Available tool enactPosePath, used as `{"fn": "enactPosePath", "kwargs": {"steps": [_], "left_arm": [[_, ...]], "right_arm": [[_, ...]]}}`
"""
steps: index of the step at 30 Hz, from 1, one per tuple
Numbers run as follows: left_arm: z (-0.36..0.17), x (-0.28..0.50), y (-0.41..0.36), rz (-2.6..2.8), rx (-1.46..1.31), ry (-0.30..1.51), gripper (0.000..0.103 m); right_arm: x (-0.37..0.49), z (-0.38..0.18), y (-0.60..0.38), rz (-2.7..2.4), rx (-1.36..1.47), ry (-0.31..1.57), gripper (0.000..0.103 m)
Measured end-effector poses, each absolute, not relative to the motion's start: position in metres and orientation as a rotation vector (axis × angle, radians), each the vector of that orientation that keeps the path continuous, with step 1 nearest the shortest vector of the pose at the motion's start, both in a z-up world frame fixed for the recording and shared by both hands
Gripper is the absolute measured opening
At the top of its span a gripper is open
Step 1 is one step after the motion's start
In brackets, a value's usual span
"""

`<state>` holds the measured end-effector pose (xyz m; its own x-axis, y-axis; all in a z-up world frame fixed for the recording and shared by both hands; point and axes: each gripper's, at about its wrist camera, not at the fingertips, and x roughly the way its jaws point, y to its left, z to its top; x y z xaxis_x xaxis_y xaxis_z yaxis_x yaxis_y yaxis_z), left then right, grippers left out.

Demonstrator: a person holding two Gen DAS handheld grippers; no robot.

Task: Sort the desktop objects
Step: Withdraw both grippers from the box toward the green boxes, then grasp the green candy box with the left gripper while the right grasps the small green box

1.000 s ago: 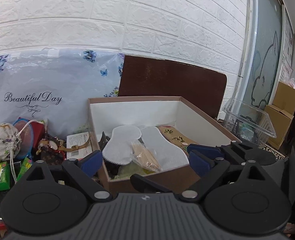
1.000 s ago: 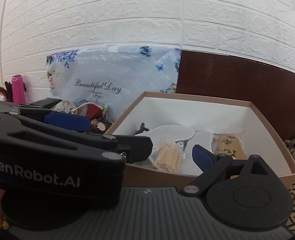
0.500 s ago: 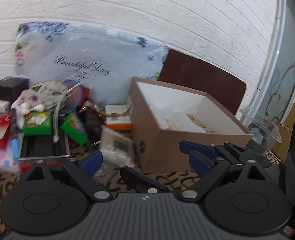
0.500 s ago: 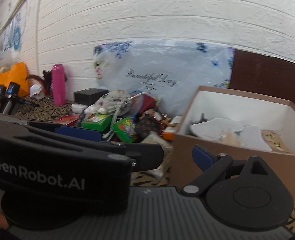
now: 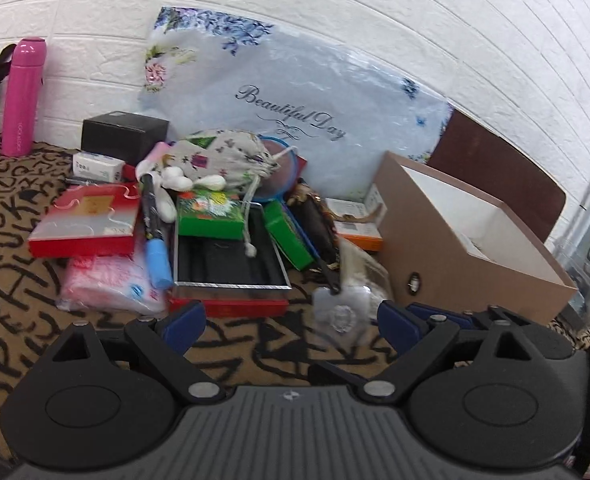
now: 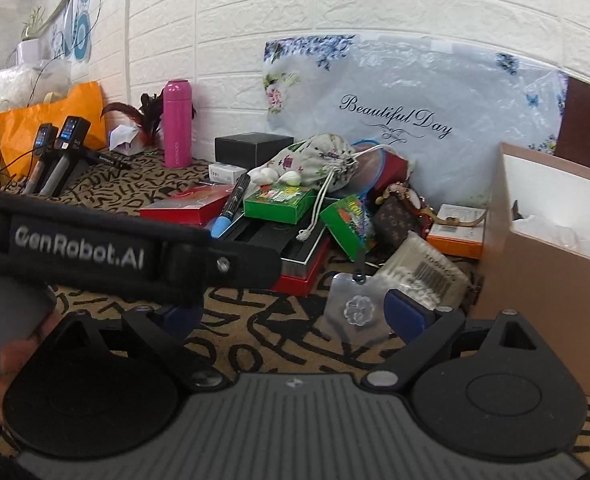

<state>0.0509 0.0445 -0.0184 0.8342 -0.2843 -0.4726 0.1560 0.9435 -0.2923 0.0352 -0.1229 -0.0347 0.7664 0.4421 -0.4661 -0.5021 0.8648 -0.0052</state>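
A pile of small objects lies on the patterned cloth: a floral drawstring pouch (image 5: pixel 223 156), green boxes (image 5: pixel 209 216), a red box (image 5: pixel 85 220), a blue-capped marker (image 5: pixel 155 236), a black tray (image 5: pixel 225 258), a clear keychain tag (image 5: pixel 341 314) and a cotton-swab pack (image 6: pixel 423 276). The brown cardboard box (image 5: pixel 455 248) stands to the right. My left gripper (image 5: pixel 291 326) is open and empty in front of the pile. My right gripper (image 6: pixel 295 316) is open and empty; the keychain tag (image 6: pixel 357 308) lies just beyond its right finger.
A pink bottle (image 5: pixel 23 96) stands at the back left by the white brick wall. A black box (image 5: pixel 125 134) and a floral plastic bag (image 5: pixel 295 108) sit behind the pile. The left gripper's body (image 6: pixel 95 244) crosses the right wrist view. An orange bag (image 6: pixel 51 120) is at far left.
Both grippers have swung left and pulled back from over the cardboard box to face the pile of objects. Both stay open and empty.
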Motion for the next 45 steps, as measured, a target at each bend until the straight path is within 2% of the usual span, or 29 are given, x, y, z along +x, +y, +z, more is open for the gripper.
{"fn": "enactPosePath", "kwargs": {"steps": [3, 8, 17, 23, 30, 32, 33, 35, 39, 41, 43, 45], "left_arm": [[-0.015, 0.065, 0.053, -0.226, -0.239, 0.525, 0.095], [-0.013, 0.093, 0.064, -0.223, -0.216, 0.530, 0.093], [-0.024, 0.152, 0.077, -0.217, -0.257, 0.597, 0.088], [-0.032, 0.184, 0.077, -0.198, -0.239, 0.624, 0.088], [-0.038, 0.205, 0.074, -0.184, -0.206, 0.637, 0.087], [-0.040, 0.210, 0.074, -0.171, -0.195, 0.642, 0.080], [-0.041, 0.212, 0.074, -0.157, -0.185, 0.644, 0.072], [-0.043, 0.214, 0.075, -0.149, -0.178, 0.651, 0.071], [-0.041, 0.210, 0.074, -0.158, -0.178, 0.641, 0.070], [-0.038, 0.203, 0.072, -0.161, -0.185, 0.627, 0.069], [-0.036, 0.197, 0.072, -0.167, -0.193, 0.619, 0.068], [-0.033, 0.192, 0.073, -0.171, -0.208, 0.621, 0.067]], "right_arm": [[0.046, -0.035, -0.116, 0.513, -0.136, 0.469, 0.092], [0.071, -0.034, -0.105, 0.507, -0.130, 0.465, 0.082], [0.126, -0.046, -0.094, 0.503, -0.046, 0.529, 0.060], [0.157, -0.055, -0.095, 0.451, 0.015, 0.567, 0.057], [0.180, -0.058, -0.092, 0.421, 0.054, 0.569, 0.058], [0.185, -0.059, -0.088, 0.418, 0.042, 0.567, 0.058], [0.187, -0.059, -0.086, 0.414, 0.030, 0.563, 0.058], [0.190, -0.061, -0.082, 0.405, -0.001, 0.552, 0.057], [0.188, -0.061, -0.082, 0.398, -0.021, 0.543, 0.047], [0.186, -0.059, -0.084, 0.402, -0.003, 0.543, 0.040], [0.181, -0.056, -0.086, 0.395, -0.003, 0.528, 0.028], [0.176, -0.051, -0.089, 0.380, -0.017, 0.509, 0.025]]}}
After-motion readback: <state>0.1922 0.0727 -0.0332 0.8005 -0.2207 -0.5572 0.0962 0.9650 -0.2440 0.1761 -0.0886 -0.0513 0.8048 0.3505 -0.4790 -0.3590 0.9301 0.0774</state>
